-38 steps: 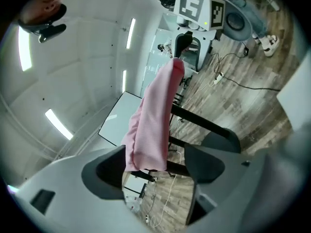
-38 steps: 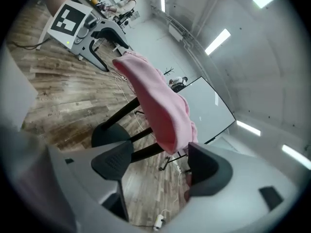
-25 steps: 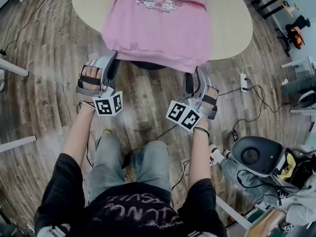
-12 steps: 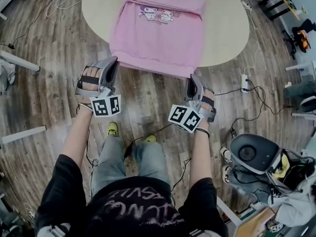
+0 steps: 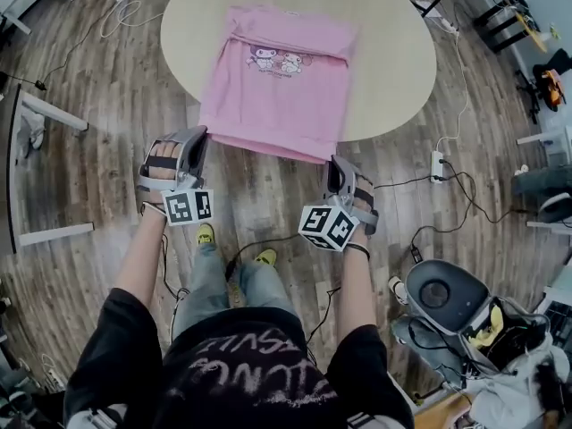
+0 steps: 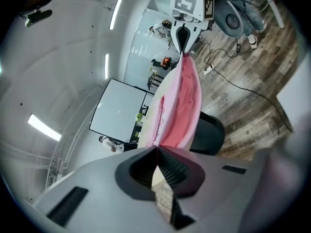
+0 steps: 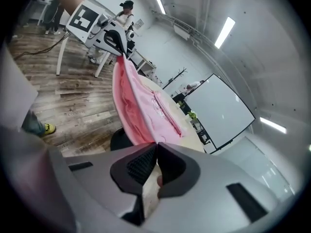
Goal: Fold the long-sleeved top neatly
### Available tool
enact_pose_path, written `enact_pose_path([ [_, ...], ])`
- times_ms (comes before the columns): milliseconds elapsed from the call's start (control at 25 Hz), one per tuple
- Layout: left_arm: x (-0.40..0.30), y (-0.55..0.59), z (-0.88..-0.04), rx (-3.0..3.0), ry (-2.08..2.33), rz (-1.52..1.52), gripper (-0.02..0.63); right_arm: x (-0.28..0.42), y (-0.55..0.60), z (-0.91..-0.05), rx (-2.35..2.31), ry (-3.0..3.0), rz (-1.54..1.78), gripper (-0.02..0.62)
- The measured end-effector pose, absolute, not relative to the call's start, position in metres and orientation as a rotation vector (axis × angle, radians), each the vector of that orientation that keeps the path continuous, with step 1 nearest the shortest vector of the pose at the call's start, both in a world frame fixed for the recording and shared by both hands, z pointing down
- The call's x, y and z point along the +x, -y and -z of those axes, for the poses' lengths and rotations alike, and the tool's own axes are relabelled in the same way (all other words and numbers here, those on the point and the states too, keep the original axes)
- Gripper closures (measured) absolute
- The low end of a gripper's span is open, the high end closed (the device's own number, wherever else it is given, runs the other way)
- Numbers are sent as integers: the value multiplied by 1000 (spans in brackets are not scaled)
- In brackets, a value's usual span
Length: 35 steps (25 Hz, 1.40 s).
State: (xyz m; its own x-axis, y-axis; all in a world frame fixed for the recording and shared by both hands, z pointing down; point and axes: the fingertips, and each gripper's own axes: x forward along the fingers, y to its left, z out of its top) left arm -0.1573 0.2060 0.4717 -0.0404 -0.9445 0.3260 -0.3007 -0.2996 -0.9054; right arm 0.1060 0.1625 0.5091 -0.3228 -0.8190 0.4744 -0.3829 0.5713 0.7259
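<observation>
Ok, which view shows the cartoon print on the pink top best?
The head view: the pink top lies face-up on the table, so the cartoon print is seen whole. The right gripper view shows it sharply foreshortened; the left gripper view shows the top almost edge-on, print barely visible.

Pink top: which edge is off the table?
The hem nearest the person: the left gripper and right gripper pinch its corners; the far edge lies flat.

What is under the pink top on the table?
A round table lies under most of the top. Its near hem, clamped by the left gripper and right gripper, is held past the edge above the floor. The tabletop beneath the top is covered.
</observation>
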Motion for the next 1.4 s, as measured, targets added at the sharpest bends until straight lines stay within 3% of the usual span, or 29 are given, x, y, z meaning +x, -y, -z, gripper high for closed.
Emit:
enact_pose_path([
  [440, -177, -195, -495, -1679, -1450, 1454, 581, 104, -164, -485, 961, 1968, 573, 584],
  [680, -194, -175, -521, -1817, -1523, 1491, 486, 102, -151, -482, 970, 1939, 554, 584],
  [920, -200, -186, -527, -1917, -1400, 1565, 579, 98, -148, -478, 968, 1908, 527, 584],
  [1400, -213, -193, -508, -2108, -932, 1700, 586, 92, -147, -485, 810, 1845, 380, 584],
])
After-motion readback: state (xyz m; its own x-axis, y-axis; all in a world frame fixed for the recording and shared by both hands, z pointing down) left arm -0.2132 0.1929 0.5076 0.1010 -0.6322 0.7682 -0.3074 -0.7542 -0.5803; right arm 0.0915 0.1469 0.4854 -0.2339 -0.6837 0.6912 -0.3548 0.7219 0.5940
